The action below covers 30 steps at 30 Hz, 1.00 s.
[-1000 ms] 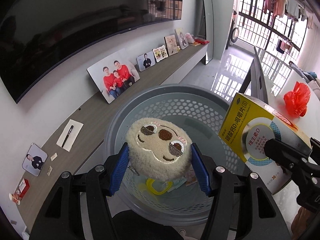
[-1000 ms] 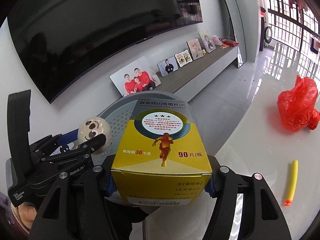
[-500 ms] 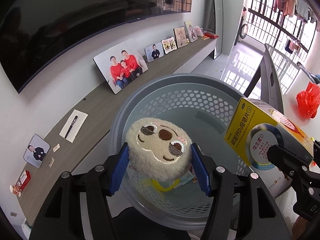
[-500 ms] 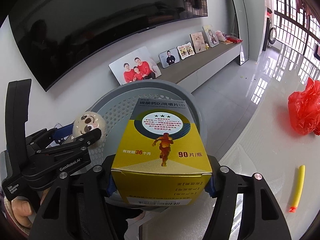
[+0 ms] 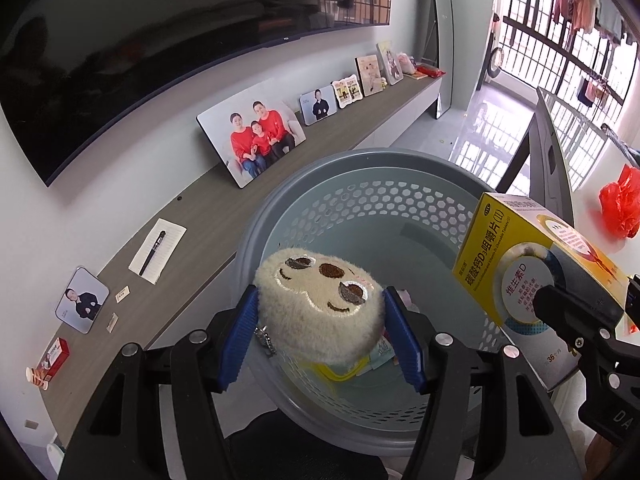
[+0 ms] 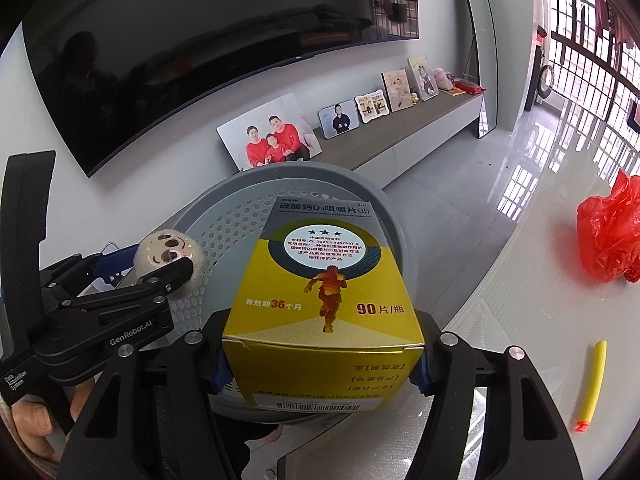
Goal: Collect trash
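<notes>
Nearest, the left hand-held gripper [image 5: 322, 336] has its ribbed blue pads on either side of a round, fuzzy cream plush face [image 5: 320, 306] with embroidered brown eyes; the jaws are opening, and the pads still touch the plush. The face tilts up toward the camera, above the basket interior. Beside it, the right hand-held gripper [image 6: 320, 368] is clenched on a glossy yellow cardboard box [image 6: 326, 300], a rectangular carton whose long axis runs away from the camera toward the basket, printed top face upward. Below both sits a round grey plastic basket [image 5: 362, 216] with honeycomb-perforated walls, holding small scraps at its bottom. Farther right, a crumpled red plastic bag [image 6: 610, 238] and a yellow foam tube [image 6: 592, 386] lie on the smooth white desk [image 6: 532, 312].
</notes>
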Available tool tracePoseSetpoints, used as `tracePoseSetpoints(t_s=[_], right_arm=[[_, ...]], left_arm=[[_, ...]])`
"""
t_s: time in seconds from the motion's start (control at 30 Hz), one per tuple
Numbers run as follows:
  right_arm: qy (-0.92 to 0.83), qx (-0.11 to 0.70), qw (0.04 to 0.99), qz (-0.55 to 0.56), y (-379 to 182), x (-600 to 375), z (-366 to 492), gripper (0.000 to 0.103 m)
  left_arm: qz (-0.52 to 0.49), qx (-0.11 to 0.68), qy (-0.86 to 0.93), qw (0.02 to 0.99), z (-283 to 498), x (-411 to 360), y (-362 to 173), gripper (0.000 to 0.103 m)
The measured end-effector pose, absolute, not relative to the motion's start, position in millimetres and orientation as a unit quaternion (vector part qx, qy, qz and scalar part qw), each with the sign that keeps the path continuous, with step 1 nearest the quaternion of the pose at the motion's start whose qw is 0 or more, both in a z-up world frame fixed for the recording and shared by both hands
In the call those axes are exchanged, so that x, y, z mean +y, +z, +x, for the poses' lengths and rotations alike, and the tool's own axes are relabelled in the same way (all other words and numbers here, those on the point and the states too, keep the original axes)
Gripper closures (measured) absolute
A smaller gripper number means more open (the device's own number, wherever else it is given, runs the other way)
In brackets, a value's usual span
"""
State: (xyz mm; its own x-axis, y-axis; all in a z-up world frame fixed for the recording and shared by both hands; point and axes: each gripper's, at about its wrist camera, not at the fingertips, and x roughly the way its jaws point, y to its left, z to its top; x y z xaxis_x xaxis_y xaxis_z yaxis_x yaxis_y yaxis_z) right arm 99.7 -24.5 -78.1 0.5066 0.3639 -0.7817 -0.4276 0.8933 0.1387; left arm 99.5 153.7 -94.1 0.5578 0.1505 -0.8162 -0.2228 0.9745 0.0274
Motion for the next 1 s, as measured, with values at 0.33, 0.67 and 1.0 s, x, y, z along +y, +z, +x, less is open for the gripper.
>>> tracePoseSetpoints(t_s=[0.33, 0.67, 1.0], right_arm=[[0.232, 0.437, 0.868, -0.035, -76.5, -22.4, 98.8, 0.038], [0.233, 0.432, 0.871, -0.032, -72.5, -22.6, 98.2, 0.038], [0.233, 0.429, 0.872, -0.032, -73.3, -23.2, 97.1, 0.038]], left_arm=[[-0.040, 0.453, 0.119, 0.882, 96.9, 158.5, -90.5, 0.027], [-0.041, 0.454, 0.125, 0.881, 94.2, 161.1, -88.6, 0.026], [-0.039, 0.452, 0.130, 0.882, 90.8, 161.8, -86.8, 0.025]])
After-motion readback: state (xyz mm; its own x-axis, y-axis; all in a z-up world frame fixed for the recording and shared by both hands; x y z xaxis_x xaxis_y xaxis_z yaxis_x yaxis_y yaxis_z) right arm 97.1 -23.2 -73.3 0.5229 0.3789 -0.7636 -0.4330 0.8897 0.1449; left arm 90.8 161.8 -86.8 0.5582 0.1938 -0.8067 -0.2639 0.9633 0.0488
